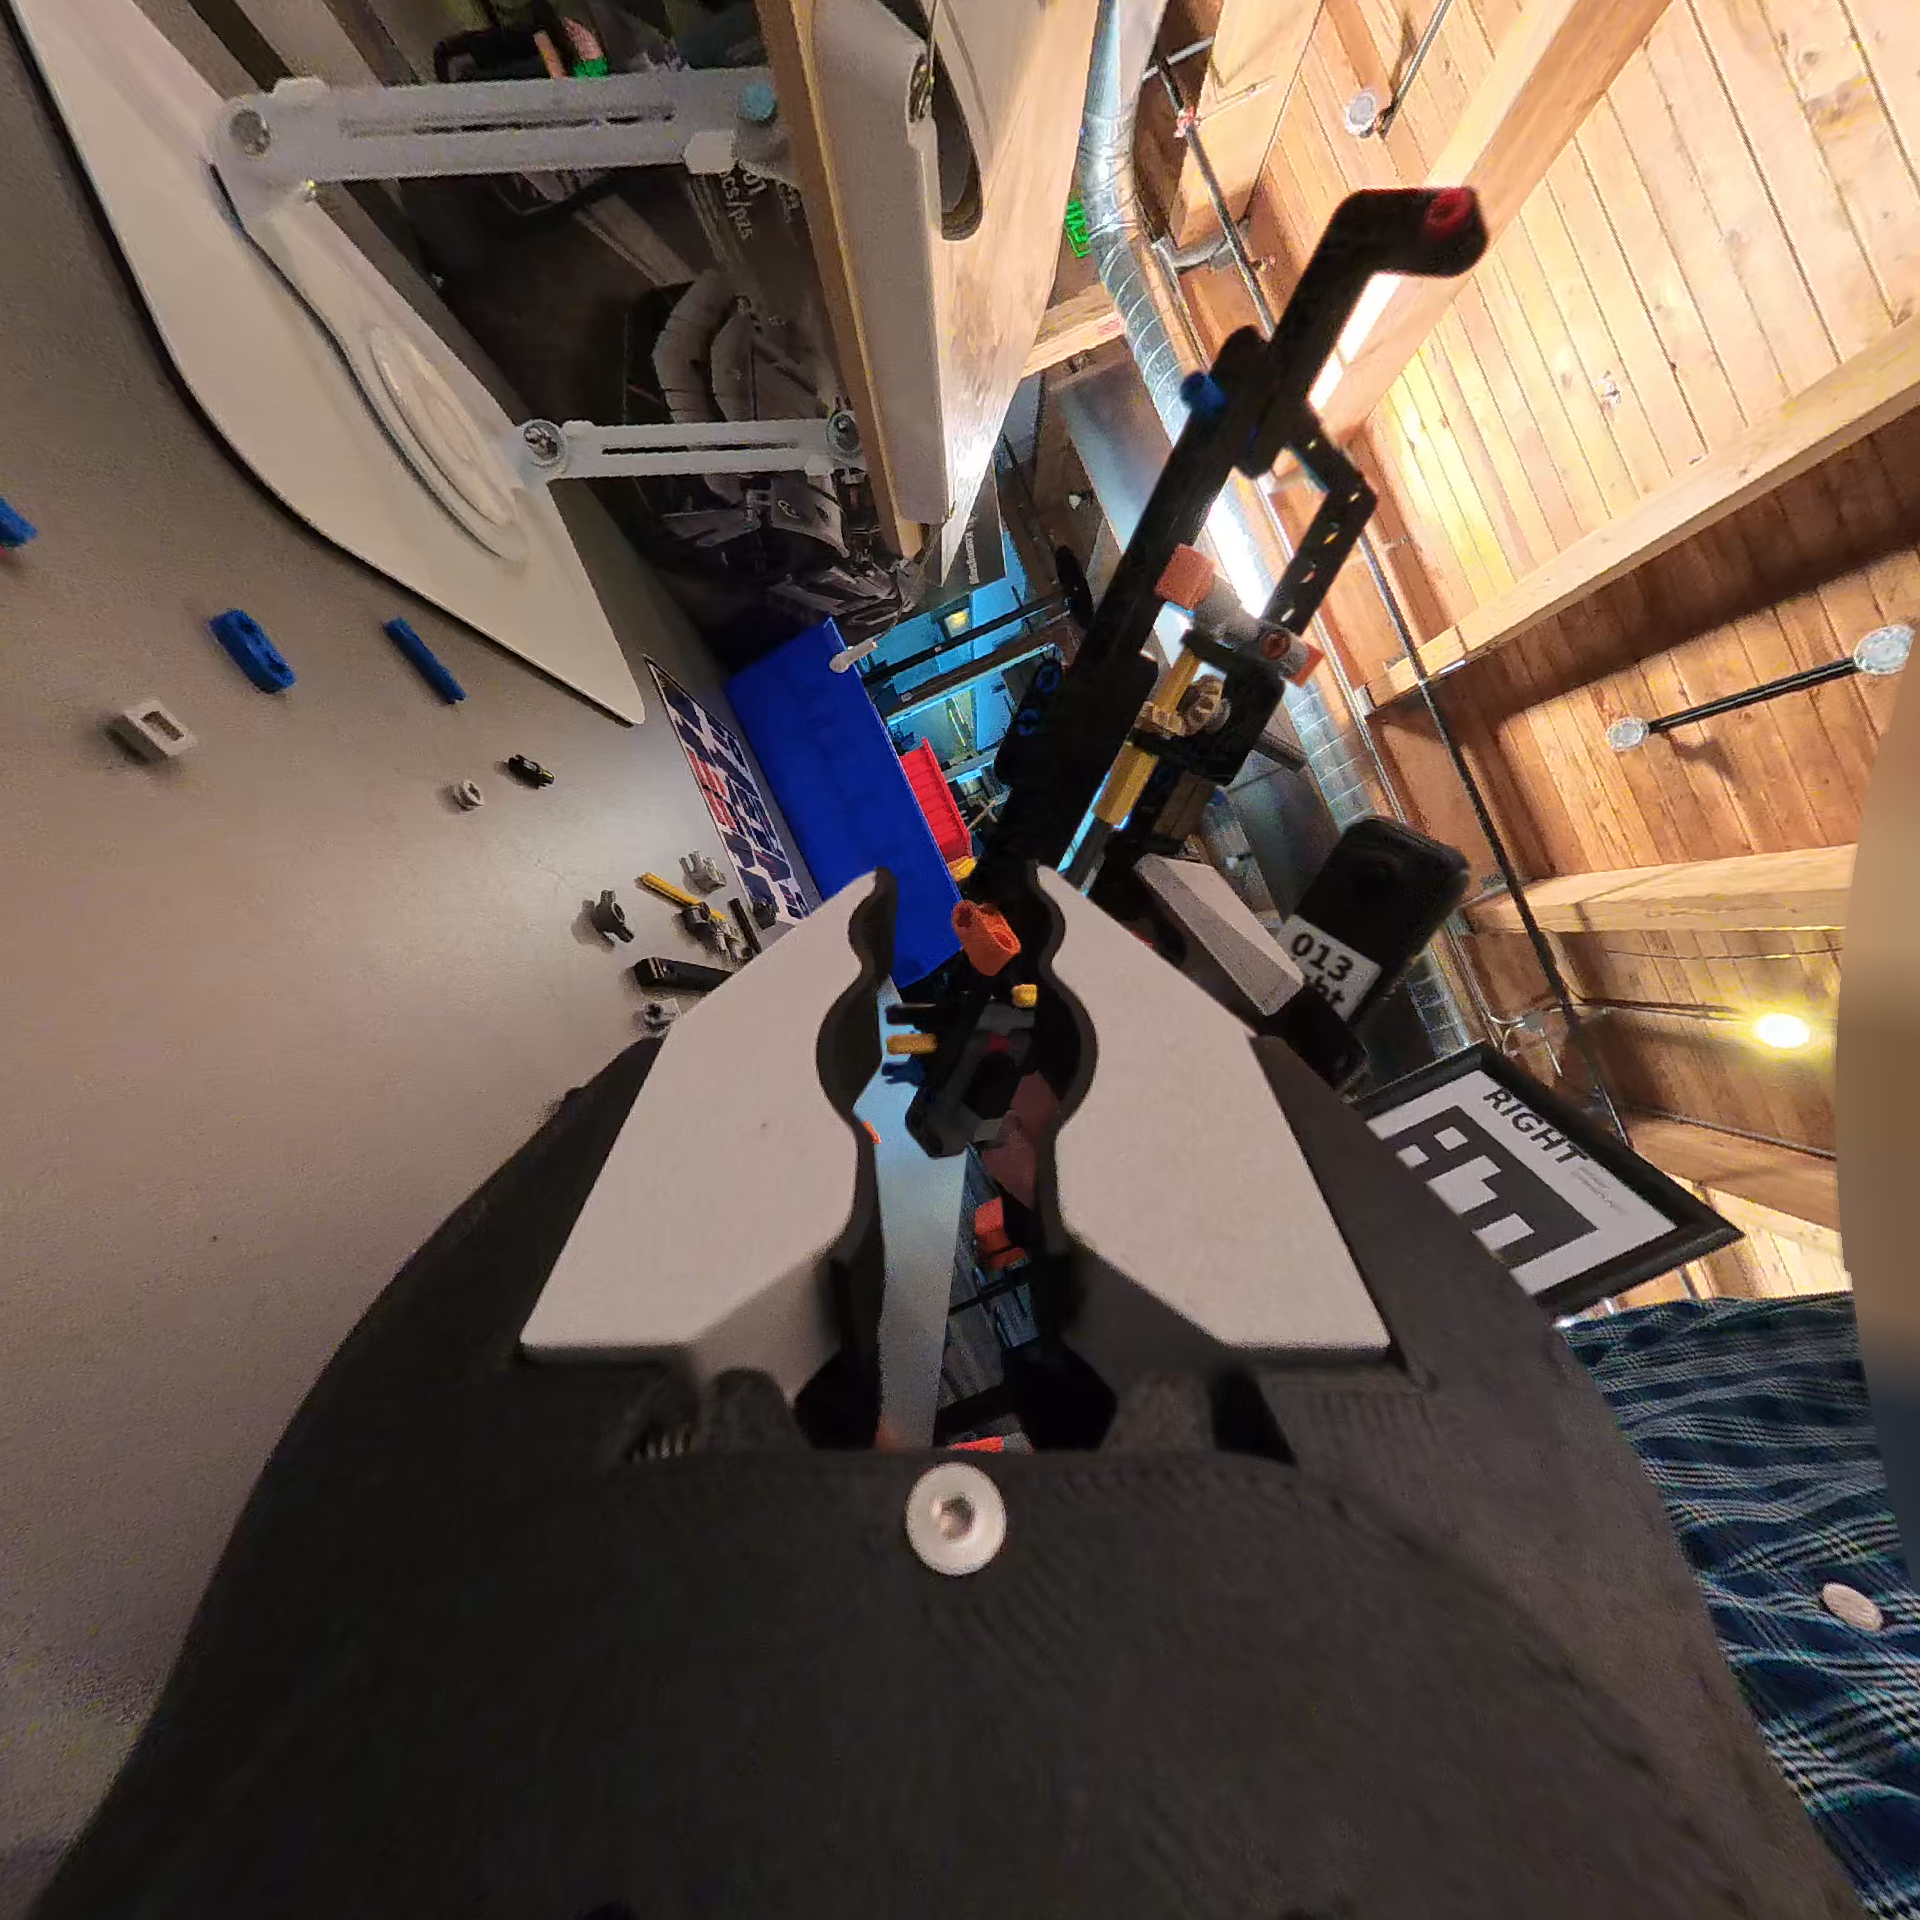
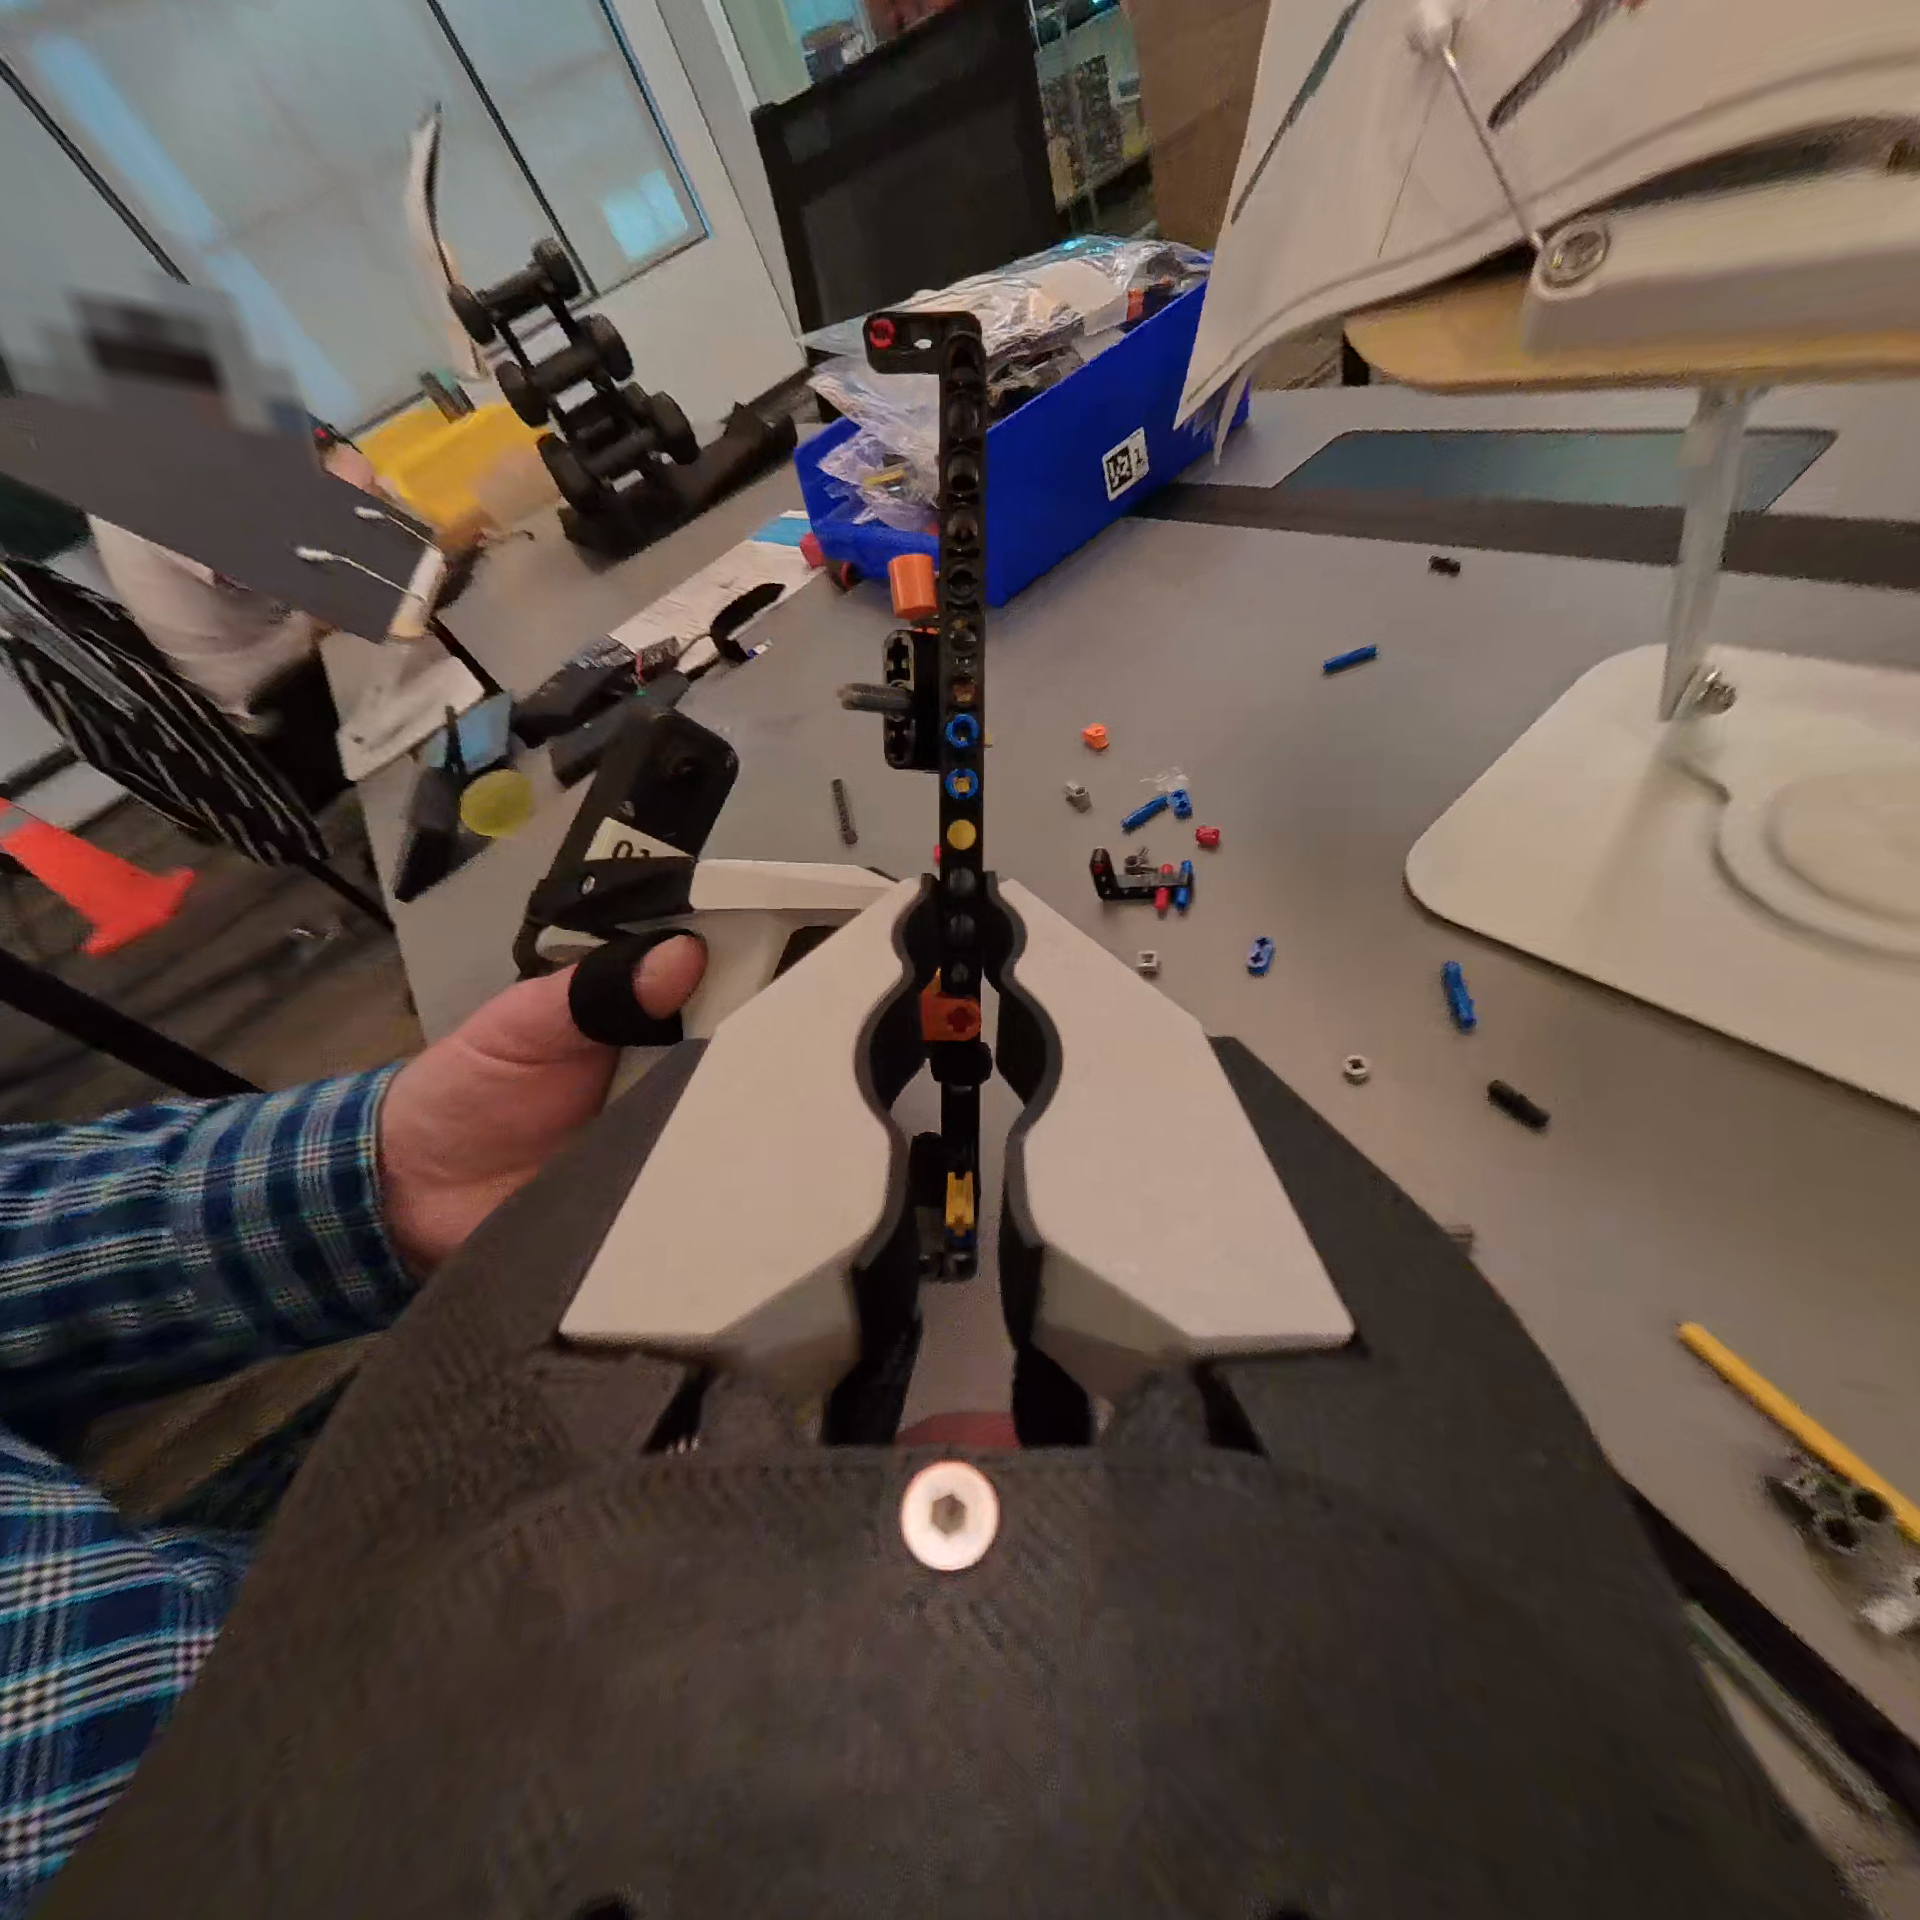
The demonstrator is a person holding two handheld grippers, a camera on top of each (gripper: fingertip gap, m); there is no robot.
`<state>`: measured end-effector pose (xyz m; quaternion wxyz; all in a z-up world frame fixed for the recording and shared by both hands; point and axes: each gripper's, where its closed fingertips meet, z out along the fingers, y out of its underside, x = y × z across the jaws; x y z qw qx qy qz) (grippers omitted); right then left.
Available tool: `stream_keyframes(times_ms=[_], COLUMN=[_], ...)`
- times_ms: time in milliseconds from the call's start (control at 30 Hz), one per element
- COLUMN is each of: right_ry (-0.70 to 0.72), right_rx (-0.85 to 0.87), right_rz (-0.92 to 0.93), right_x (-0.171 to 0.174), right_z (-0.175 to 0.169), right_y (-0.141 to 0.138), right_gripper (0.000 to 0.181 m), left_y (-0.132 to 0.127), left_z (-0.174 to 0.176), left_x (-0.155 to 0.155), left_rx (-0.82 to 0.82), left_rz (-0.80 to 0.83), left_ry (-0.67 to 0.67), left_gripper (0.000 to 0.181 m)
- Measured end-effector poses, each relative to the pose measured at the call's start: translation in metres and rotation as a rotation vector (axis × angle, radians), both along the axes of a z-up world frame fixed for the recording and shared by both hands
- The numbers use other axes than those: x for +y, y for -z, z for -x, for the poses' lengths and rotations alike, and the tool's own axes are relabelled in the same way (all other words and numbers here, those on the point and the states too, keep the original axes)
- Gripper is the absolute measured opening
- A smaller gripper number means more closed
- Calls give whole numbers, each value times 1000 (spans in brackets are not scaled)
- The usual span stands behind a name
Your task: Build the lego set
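Observation:
A long black lego beam assembly (image 2: 962, 582) with blue, yellow, orange and red pins stands upright between my right gripper's (image 2: 958, 885) fingers, which are shut on its lower part. In the left wrist view the same assembly (image 1: 1195, 665) runs up and to the right from my left gripper (image 1: 964, 885), whose jaws close around its lower end beside an orange connector (image 1: 982, 935). The left gripper (image 2: 727, 904), held by a hand (image 2: 499, 1081), comes in from the left. The right gripper's finger (image 1: 1216, 925) comes in from the right.
Loose blue, black, grey and orange parts lie on the grey table (image 2: 1299, 1195), with a small black and red sub-assembly (image 2: 1143, 883) and a yellow axle (image 2: 1787, 1423). A blue parts bin (image 2: 1049, 499) stands at the back. A white stand base (image 2: 1662, 831) holds a booklet at right. About 5 centimetres separates my left fingertips from my right.

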<state>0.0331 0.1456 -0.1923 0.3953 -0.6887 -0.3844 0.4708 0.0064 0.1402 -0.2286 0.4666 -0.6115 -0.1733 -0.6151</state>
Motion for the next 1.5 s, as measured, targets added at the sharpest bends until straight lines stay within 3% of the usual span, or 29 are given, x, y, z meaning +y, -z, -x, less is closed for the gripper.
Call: stream_keyframes(times_ms=[233,400,467,700,1000,1300,1500], right_ry=[14,2,-12,-149,-276,-310,-174], right_rx=[-75,-67,-25,249,408,506,337], right_rz=[-131,-129,-63,438,650,704,469], right_x=[-4,-6,-7,-11,-20,-18,-6], right_z=[1,2,2,2,4,2,2], right_y=[-1,-3,-3,2,-2,-7,3], right_gripper=[5,5,5,5,4,8,20], left_y=[-6,-8,-10,-28,-42,-50,-47], left_z=[-2,-1,0,-4,-13,-15,-6], left_x=[-1,-1,-1,-6,-11,-11,-8], left_rx=[17,25,41,87,168,255,327], left_rz=[-24,-33,-41,-125,-174,-182,-166], left_ry=[6,4,0,16,23,-13,-77], left_gripper=[23,25,26,31,7,6,6])
